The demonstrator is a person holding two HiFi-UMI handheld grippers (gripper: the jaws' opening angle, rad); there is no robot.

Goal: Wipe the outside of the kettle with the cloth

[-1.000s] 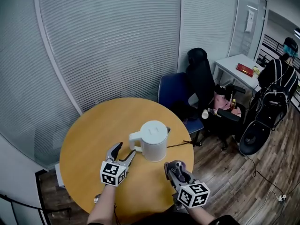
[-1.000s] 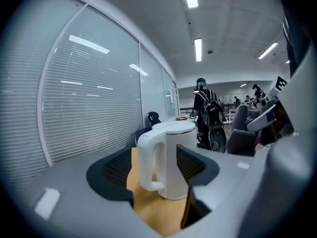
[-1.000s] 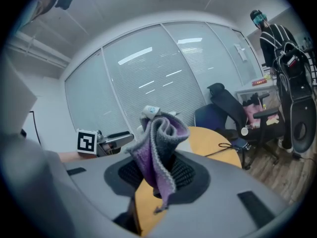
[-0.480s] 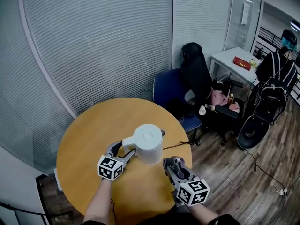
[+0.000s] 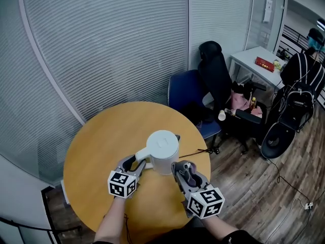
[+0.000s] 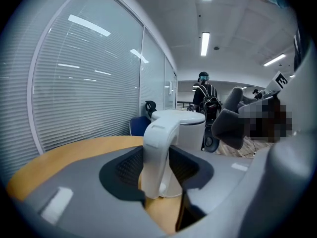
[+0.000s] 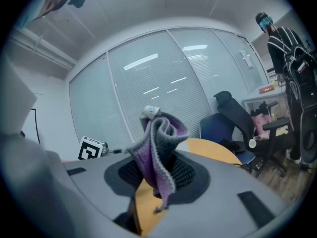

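Note:
A white electric kettle stands near the middle of the round wooden table, its handle pointing toward me on the left. My left gripper reaches in from the left. Its jaws are closing, and the handle stands between the dark pads, which lie against both of its sides. My right gripper is at the kettle's near right side, shut on a folded purple-grey cloth that sticks up from its jaws. In the right gripper view the cloth hides most of the kettle.
A thin dark cable runs from the kettle toward the table's right edge. Beyond the table stand a blue chair and a black office chair. A person stands by a white desk at the far right. Glass walls with blinds stand behind.
My left gripper has moved forward so that the kettle's handle sits between its jaws, which have narrowed onto it. My right gripper with the cloth has risen and come up beside the kettle.

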